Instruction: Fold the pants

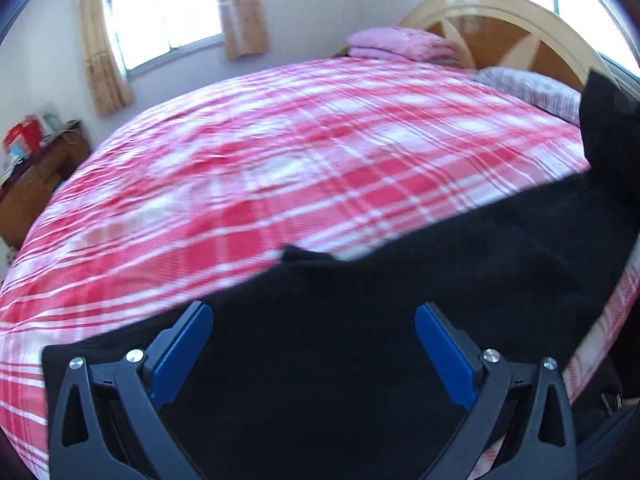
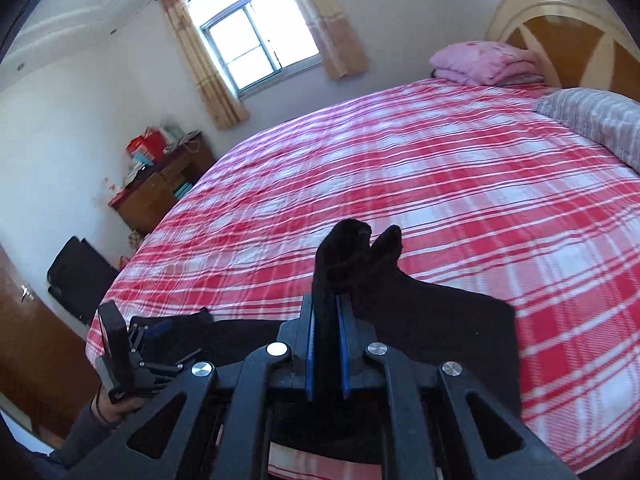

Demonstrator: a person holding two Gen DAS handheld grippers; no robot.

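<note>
The black pants (image 1: 460, 248) lie spread along the near edge of the bed, on the red and white plaid cover (image 1: 280, 152). My left gripper (image 1: 314, 316) is open just above the black cloth, with nothing between its blue pads. My right gripper (image 2: 328, 304) is shut on a bunched fold of the pants (image 2: 432, 312), which sticks up past the fingertips and drapes down to the right. The left gripper also shows in the right wrist view (image 2: 156, 328), held in a hand at the lower left.
A folded pink blanket (image 2: 484, 62) and a grey pillow (image 2: 596, 120) lie by the curved headboard (image 2: 560, 40). A wooden cabinet (image 2: 160, 192) with clutter stands left of the bed under the window. A black bag (image 2: 76, 272) leans by the wall.
</note>
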